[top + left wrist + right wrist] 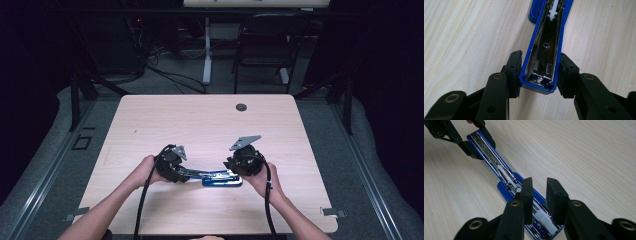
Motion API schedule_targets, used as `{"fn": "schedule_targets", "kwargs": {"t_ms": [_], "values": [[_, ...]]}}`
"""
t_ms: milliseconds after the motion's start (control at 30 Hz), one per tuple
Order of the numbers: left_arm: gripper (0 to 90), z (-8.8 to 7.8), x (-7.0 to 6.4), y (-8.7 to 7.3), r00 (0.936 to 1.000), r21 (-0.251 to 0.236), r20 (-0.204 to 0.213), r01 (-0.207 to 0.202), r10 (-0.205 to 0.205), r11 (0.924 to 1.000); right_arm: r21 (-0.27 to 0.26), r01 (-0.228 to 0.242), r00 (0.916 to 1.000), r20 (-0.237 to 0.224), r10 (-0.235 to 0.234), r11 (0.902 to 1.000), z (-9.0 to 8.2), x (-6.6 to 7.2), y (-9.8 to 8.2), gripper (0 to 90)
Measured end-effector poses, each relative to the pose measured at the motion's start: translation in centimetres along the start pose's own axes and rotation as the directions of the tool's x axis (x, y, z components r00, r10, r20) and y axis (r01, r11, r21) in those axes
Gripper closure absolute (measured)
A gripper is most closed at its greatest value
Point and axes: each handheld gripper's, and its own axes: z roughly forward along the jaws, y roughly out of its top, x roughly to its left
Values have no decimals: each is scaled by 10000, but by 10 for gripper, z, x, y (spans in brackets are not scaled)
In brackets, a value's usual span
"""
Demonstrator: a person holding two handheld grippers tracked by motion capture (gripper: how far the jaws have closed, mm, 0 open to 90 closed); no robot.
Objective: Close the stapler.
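- A blue stapler (220, 179) lies swung open on the near middle of the light wooden table (200, 125), between the person's 2 hands.
- The left gripper (539, 75) clamps the tip of the stapler's flipped-back top arm (544, 50), 1 pad on each blue side, so its claw is narrow and holding that arm (the shiny channel inside looks empty from here).
- In the high view the left gripper (172, 165) sits at the stapler's left end and the right gripper (245, 161) at its right end.
- The right gripper (541, 195) hovers over the base half with its jaws moderately apart, holding nothing that I can make out.
- Just below those jaws a strip of staples (546, 220) rests in the open magazine (509, 180), near its front end.
- The white pusher (506, 176) sits farther back along the rail, toward the hinge.
- My reading of progress: opening the stapler is done, and the staples seem to be already laid in the track.
- What looks left: seating the strip squarely if it is not flush (hard to tell from this angle), then folding the top arm down onto the base until it closes.
- The rest of the tabletop is bare apart from a small round grommet (241, 107) near the far edge.
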Motion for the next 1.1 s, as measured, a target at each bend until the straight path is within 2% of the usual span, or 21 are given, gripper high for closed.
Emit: {"fn": "schedule_targets", "kwargs": {"t_ms": [167, 233, 500, 600, 900, 967, 1033, 1100], "values": [[606, 0, -1, 1, 10000, 24, -62, -17, 17, 10000, -258, -64, 9999, 123, 67, 9996, 0, 6, 1, 847], [605, -1, -1, 1, 10000, 31, -52, -22, 22, 10000, -181, -82, 9999, 95, 84, 9998, 1, 10, 1, 851], [605, -2, -1, 4, 9999, 96, -96, -136, 137, 9999, -23, 234, 9997, 22, -234, 9997, 19, 24, 6, 876], [600, -2, -1, 4, 9997, -34, -152, -182, 181, 9998, -133, 272, 9996, -39, -273, 9995, 25, 27, 7, 900], [600, -3, -3, 4, 9986, -78, -292, -446, 444, 9990, -62, 623, 9976, -293, -625, 9980, 44, 39, 12, 900], [600, -3, -4, 5, 9984, -130, -306, -474, 470, 9988, -65, 709, 9969, -325, -710, 9975, 47, 41, 12, 900], [605, -6, -4, 5, 9991, -588, -193, -393, 382, 9975, -85, 757, 9965, -363, -759, 9971, 50, 43, 13, 900], [613, -8, -5, 7, 9986, -710, -331, -424, 402, 9966, -59, 765, 9963, -396, -767, 9971, 53, 44, 13, 900]]}}
